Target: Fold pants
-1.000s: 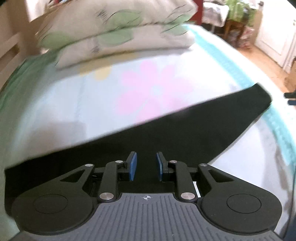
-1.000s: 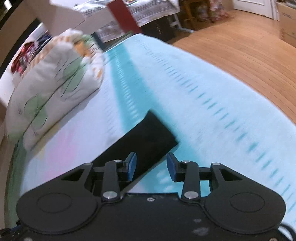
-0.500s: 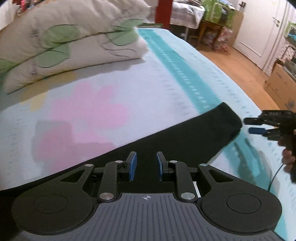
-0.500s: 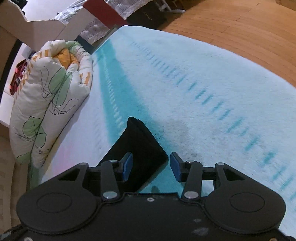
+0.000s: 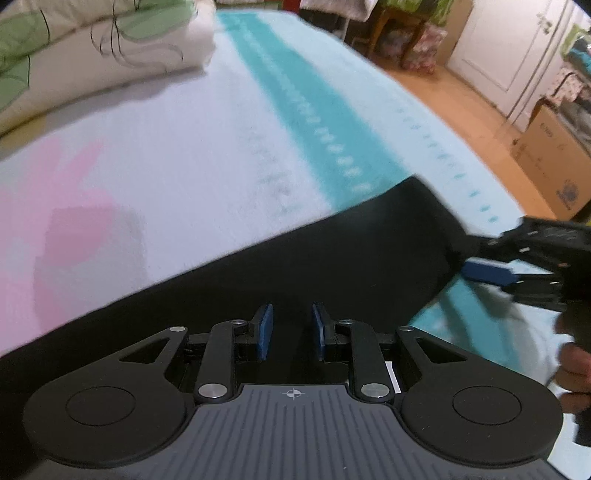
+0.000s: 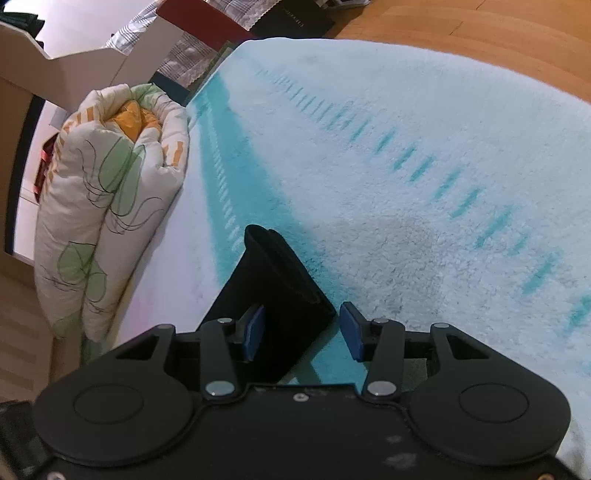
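Observation:
The black pants (image 5: 295, 258) lie as a long dark strip across the pale blanket (image 5: 207, 155). My left gripper (image 5: 291, 332) is open, low over the middle of the strip, with nothing between its blue pads. My right gripper (image 6: 301, 332) is open around the leg cuff end (image 6: 280, 280), its pads either side of the fabric without closing on it. In the left wrist view the right gripper (image 5: 491, 258) shows at the right, at the cuff.
A folded floral quilt (image 6: 107, 206) lies at the head of the bed, also in the left wrist view (image 5: 92, 48). The bed edge drops to a wooden floor (image 6: 480, 26). A cardboard box (image 5: 550, 155) and a white door stand beyond.
Both grippers moved closer to the pants. The right gripper went from beside the cuff to straddling it, and opened a little wider. The left view swung right along the strip.

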Action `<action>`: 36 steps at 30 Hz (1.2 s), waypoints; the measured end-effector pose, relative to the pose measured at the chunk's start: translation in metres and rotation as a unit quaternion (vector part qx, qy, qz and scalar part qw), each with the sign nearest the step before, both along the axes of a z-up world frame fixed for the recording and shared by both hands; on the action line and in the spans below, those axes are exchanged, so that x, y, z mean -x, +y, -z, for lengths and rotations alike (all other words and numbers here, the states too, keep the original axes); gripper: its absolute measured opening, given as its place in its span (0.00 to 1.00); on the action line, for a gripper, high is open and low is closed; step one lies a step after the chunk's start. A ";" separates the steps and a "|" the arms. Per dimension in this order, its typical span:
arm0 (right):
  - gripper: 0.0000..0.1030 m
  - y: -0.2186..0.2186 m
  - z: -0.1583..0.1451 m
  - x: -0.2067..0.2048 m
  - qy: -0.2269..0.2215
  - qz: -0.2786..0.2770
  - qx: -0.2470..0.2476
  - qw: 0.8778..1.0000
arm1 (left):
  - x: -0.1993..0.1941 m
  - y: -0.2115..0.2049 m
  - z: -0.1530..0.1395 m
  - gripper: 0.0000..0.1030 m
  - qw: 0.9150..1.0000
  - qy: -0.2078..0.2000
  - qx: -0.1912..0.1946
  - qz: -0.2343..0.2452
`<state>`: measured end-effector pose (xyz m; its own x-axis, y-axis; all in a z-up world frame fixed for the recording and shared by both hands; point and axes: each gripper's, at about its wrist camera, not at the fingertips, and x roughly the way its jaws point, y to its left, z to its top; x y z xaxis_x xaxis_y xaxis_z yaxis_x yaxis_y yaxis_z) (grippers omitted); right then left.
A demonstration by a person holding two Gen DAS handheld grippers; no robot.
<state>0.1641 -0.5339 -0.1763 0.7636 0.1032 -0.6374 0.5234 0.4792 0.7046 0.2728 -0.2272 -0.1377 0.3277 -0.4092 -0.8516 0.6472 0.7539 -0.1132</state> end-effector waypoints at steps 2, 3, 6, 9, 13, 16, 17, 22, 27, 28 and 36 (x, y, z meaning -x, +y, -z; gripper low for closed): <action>0.47 -0.002 0.003 0.001 -0.011 -0.001 -0.008 1.000 | -0.003 0.001 0.004 0.21 1.000 0.000 0.008 -0.006; 0.47 -0.004 0.005 0.002 -0.016 -0.003 -0.013 1.000 | -0.005 0.001 0.005 0.22 1.000 0.002 0.009 -0.005; 0.47 -0.006 0.009 0.001 -0.029 -0.006 -0.019 0.999 | -0.009 0.001 0.004 0.22 1.000 0.011 0.002 0.004; 0.47 -0.006 0.010 -0.003 -0.037 -0.018 -0.010 0.999 | -0.016 0.006 0.005 0.22 0.999 0.035 0.016 -0.003; 0.47 -0.006 0.011 -0.010 -0.047 -0.028 -0.014 0.998 | -0.018 0.008 0.007 0.22 0.999 0.040 0.024 -0.006; 0.47 -0.007 0.014 -0.014 -0.055 -0.028 -0.027 0.998 | -0.015 0.005 0.007 0.22 0.999 0.030 0.016 -0.002; 0.47 -0.006 0.015 -0.015 -0.057 -0.028 -0.031 0.998 | -0.014 0.004 0.007 0.22 1.000 0.026 0.013 -0.001; 0.15 0.003 0.012 -0.027 -0.036 -0.041 -0.016 0.998 | -0.014 0.006 0.007 0.22 0.999 0.029 0.021 -0.003; 0.13 0.023 -0.002 -0.029 -0.027 -0.043 0.048 0.998 | -0.019 0.013 0.005 0.21 0.998 0.044 0.044 -0.005; 0.13 0.026 -0.006 -0.029 -0.024 -0.038 0.053 0.998 | -0.020 0.015 0.001 0.21 0.998 0.048 0.047 0.000; 0.13 0.043 -0.042 -0.027 -0.040 -0.036 0.104 0.993 | -0.025 0.067 -0.041 0.21 0.996 0.049 0.071 -0.036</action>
<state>0.1913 -0.4909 -0.1346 0.8082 0.0318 -0.5880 0.4282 0.6537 0.6240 0.2978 -0.1602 -0.0967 0.2794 -0.5066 -0.8156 0.5721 0.7701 -0.2824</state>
